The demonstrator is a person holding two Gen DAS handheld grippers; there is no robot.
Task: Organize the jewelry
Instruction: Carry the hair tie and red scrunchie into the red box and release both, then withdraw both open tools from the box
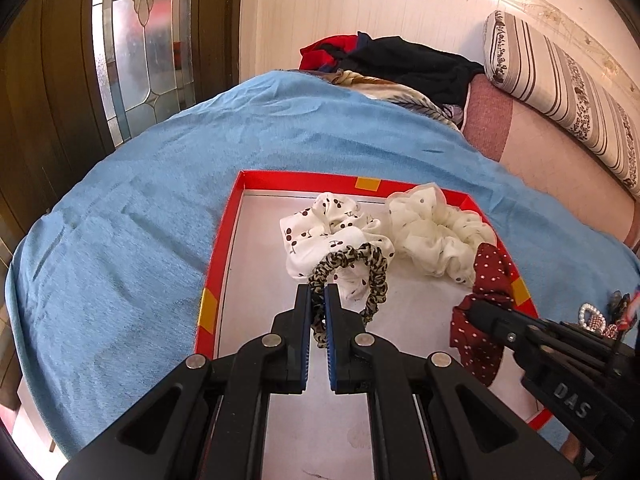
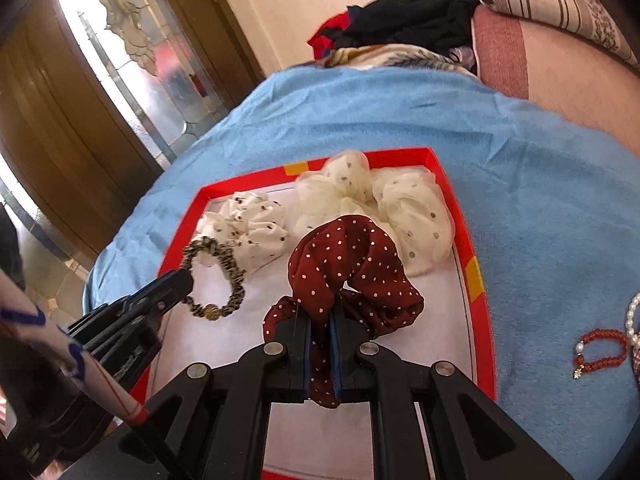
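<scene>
Left claw (image 1: 319, 296) fills the lower frame of its own camera, both fingers clenched on the leopard-print hair tie (image 1: 356, 276). Its loop hangs free toward 1 o'clock from the fingertips, above the pale floor of the red tray (image 1: 224, 216).

Right claw (image 2: 322, 312) is likewise clenched, on the maroon polka-dot scrunchie (image 2: 352, 256); a fold of that fabric trails down between the fingers toward 6 o'clock. In the left wrist view this claw enters from 4 o'clock, with the maroon scrunchie at the tray's right rim.

Inside the tray, far half:
- white cherry-print scrunchie (image 1: 328, 232), at 12 o'clock from the left claw, just behind the leopard tie and partly overlapped by it in view.
- cream dotted scrunchie (image 1: 436, 232), at 1 to 2 o'clock, touching the cherry-print one.

The tray sits on a blue blanket (image 1: 152, 200) spread over a bed. Yellow tape patches mark the tray rim.

Outside the tray, on the blanket at 3 o'clock in the right wrist view: red bead bracelet (image 2: 600, 354) and a pearl bracelet (image 2: 634, 320), the latter cut by the frame edge.

Dark clothes pile (image 1: 404, 64) at 12 o'clock, at the far end of the bed.
</scene>
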